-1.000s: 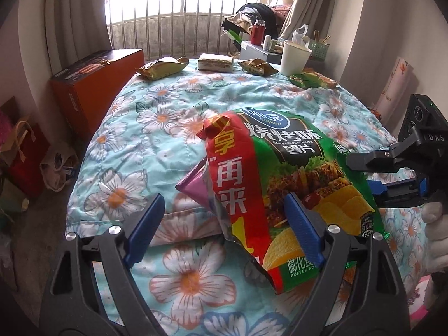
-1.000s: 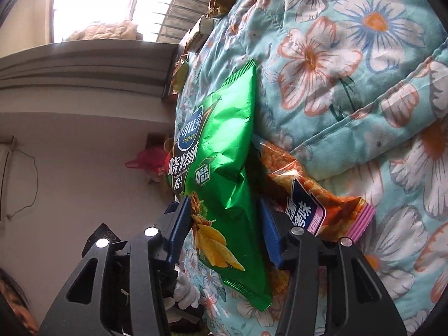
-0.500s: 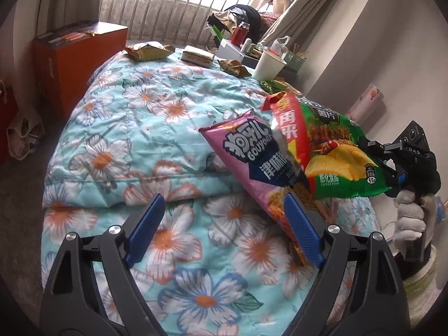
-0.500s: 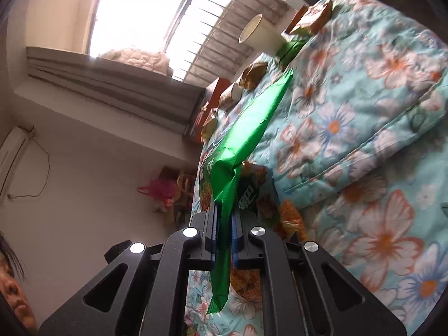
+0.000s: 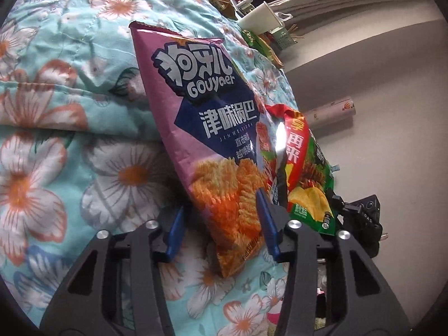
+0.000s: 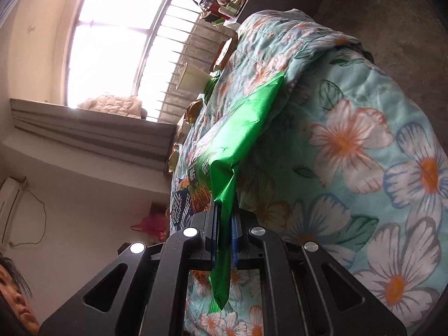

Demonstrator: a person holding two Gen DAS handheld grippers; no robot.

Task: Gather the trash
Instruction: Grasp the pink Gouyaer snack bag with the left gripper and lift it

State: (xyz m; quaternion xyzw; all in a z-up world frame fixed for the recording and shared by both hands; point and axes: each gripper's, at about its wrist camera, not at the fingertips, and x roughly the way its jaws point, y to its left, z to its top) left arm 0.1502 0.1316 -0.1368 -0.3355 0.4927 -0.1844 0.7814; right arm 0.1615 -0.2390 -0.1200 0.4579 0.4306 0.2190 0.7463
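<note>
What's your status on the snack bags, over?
Right gripper shut on green chip bag, lifted off the quilt. Left gripper closing around pink snack bag, pads not yet pressing. Nothing in the way.

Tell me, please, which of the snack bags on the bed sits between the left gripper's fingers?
The purple Gouyaer bag: it lies between the left gripper fingers, whose jaws have just been closing. The green chip bag is clamped in the right gripper.

Two snack bags sit mid-frame, one pink [image 5: 201, 128], one green [image 5: 308, 184]; one paper cup [image 5: 259, 18] at upper right.
</note>
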